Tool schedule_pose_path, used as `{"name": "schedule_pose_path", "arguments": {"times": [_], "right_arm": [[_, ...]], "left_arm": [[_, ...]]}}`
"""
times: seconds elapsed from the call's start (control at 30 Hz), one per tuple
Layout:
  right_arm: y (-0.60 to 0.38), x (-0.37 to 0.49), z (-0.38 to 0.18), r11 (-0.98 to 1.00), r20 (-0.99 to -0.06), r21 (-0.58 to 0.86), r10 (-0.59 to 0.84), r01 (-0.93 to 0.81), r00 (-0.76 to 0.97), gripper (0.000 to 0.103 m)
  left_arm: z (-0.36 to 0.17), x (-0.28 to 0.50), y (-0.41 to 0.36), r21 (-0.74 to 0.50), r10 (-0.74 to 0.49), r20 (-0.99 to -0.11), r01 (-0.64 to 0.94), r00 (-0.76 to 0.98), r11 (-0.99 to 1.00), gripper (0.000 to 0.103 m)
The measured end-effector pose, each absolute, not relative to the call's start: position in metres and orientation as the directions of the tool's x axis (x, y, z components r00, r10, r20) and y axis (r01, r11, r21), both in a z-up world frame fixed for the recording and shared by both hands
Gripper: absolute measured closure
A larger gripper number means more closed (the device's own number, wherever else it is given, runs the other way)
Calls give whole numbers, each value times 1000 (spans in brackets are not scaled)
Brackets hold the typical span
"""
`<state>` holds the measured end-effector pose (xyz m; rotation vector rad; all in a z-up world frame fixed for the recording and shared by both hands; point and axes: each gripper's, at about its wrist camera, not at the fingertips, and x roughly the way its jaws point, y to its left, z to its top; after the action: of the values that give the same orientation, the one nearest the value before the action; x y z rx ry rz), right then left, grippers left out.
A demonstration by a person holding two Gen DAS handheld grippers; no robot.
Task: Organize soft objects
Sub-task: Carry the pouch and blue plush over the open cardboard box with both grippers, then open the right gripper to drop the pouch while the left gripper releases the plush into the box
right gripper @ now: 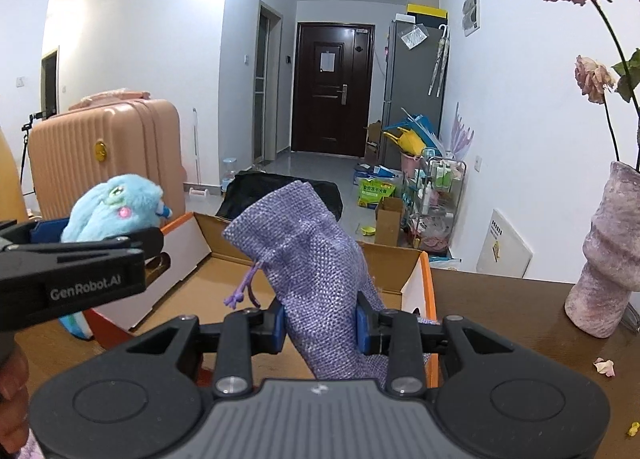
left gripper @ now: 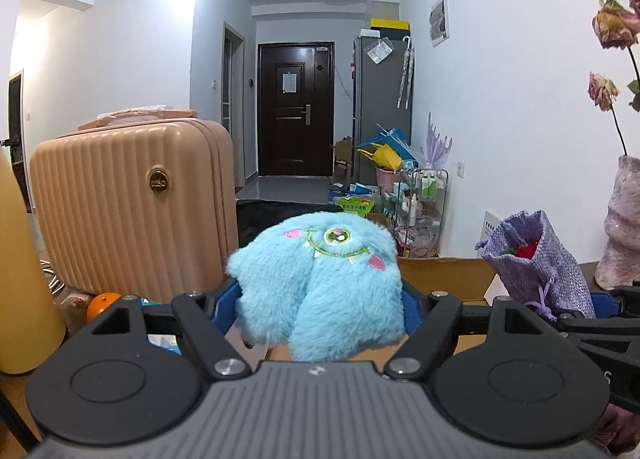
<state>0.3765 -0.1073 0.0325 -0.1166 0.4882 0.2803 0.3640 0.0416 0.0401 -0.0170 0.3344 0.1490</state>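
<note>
A fluffy light-blue monster plush point(left gripper: 320, 279) with one green eye sits between the blue pads of my left gripper point(left gripper: 320, 307), which is shut on it. The right wrist view shows the same plush point(right gripper: 114, 205) at left, above the open cardboard box point(right gripper: 224, 275). My right gripper point(right gripper: 320, 325) is shut on a purple woven drawstring pouch point(right gripper: 312, 255), held upright over the box. That pouch point(left gripper: 536, 263) shows at right in the left wrist view, something red inside its open mouth. Both grippers hover side by side over the box.
A pink ribbed suitcase point(left gripper: 132, 203) stands left of the box. A mottled pink vase point(right gripper: 608, 259) with dried roses stands on the brown table point(right gripper: 500, 323) at right. An orange point(left gripper: 102, 305) lies low at left. A dark door and cluttered floor lie beyond.
</note>
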Motion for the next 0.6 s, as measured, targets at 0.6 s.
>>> {"name": "schedule_pose_path", "arguments": {"times": [0.6], "right_arm": [[-101,386,-3,963,-441,-53,216,-266,871,70]], "left_arm": [[9,403,58,-7,165,-374,-181,913,983,24]]}}
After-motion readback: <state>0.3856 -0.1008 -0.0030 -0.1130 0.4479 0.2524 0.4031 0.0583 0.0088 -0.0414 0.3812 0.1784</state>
